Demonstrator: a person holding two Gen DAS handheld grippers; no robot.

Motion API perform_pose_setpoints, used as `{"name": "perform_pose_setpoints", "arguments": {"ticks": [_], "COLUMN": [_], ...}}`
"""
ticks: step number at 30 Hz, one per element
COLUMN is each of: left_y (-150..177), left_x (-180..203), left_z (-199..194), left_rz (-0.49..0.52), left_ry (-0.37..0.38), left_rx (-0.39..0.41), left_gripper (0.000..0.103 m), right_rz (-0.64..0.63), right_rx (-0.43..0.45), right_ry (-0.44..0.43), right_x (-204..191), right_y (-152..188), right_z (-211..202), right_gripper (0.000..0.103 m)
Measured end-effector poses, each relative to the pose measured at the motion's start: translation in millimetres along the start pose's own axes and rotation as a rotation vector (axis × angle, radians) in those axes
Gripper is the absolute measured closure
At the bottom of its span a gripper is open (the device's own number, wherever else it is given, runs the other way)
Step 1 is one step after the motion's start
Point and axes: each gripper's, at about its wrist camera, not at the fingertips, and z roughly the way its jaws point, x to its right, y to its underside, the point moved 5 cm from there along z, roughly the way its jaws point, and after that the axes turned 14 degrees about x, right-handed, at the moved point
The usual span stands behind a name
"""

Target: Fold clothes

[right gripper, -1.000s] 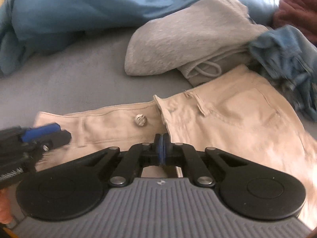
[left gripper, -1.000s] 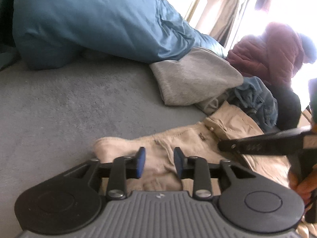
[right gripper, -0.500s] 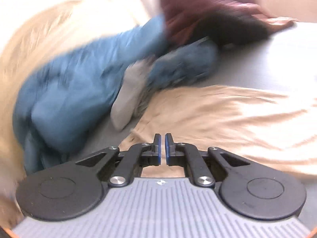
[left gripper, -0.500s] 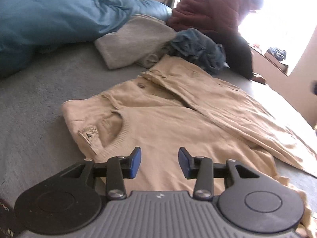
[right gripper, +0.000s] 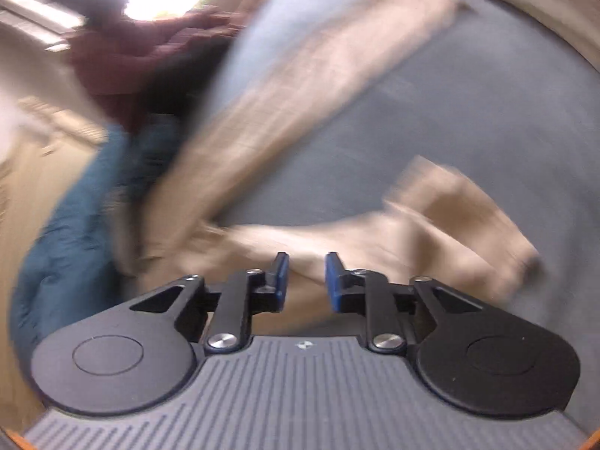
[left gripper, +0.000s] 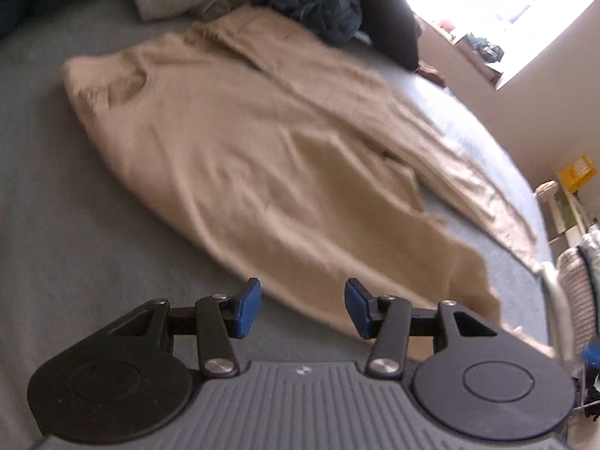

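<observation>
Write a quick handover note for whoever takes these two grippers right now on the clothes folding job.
Left gripper: jaws opening, nothing between them, above the near edge of the beige trousers.
Right gripper: jaws opening, empty, over the trouser legs; its view is badly blurred.
Trousers lie on the grey bed, one half laid over the other at the waist, legs splayed apart.
Left: align the legs, fold crosswise, then tackle the clothes pile behind.
</observation>
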Motion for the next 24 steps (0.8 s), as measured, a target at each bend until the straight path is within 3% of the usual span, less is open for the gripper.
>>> {"name": "perform_pose_setpoints", "arguments": {"ticks": [3,6,9,16,21,24], "left_y": [4.5,4.3,3.6,12.8,15.6,16.6], "left_x": [-0.9,2.6,6.1,12.8,13.4,12.1], "left_z": [4.7,6.9,10.9,31.2,33.7,34.7], "left_rz": [0.07,0.118,0.12,0.147,0.178,0.172], "left_ry": [-0.059,-0.067,-0.046,-0.031,-0.03,-0.027], "left_rx": [0.052,0.109,0.17,0.201,0.215,0.217], "left_gripper": [0.052,0.052,0.052,0.052,0.052,0.052], "right_rz": [-0.015,-0.111,-0.09,0.042,0.187,0.139], "right_rx": [0.024,0.058,0.085,0.056,0.171,0.227], "right_ry": [0.116,0.22,0.265,0.281,0.275,0.302], "right_x": [33.8,53.5,71.8,108.0,128.6,128.2], "right_y": [8.0,6.4,9.1,33.0,17.4,1.7], "right_z": [12.5,22.9,19.4,9.2,7.9,9.1], "right_gripper": [0.076,0.065,0.059,0.053,0.053,0.053]}}
